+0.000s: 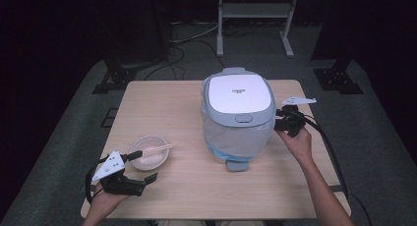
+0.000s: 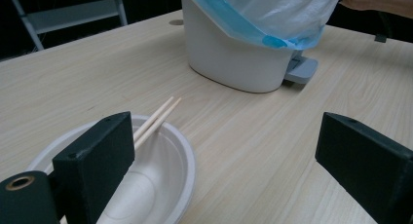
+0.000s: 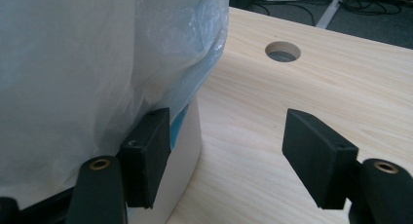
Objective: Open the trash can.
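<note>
Bin (image 1: pixel 238 118) stands lid-down on the bench, its bag (image 3: pixel 73 63) just beside the right gripper (image 3: pixel 234 156) wide fingers and ungrasped; left gripper (image 2: pixel 219 170) fingers spread over the bowl (image 2: pixel 165 165), so work seems barely begun.

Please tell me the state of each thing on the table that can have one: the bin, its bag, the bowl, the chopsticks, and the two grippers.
Pedal bin: upright, lid shut.
Bin bag: fitted, hanging over the outside of the bin.
Bowl: upright, no food visible inside.
Chopsticks: lying across the bowl's rim.
Left gripper: open, holding nothing, beside the bowl.
Right gripper: open, one jaw against the bag at the bin's side.
</note>
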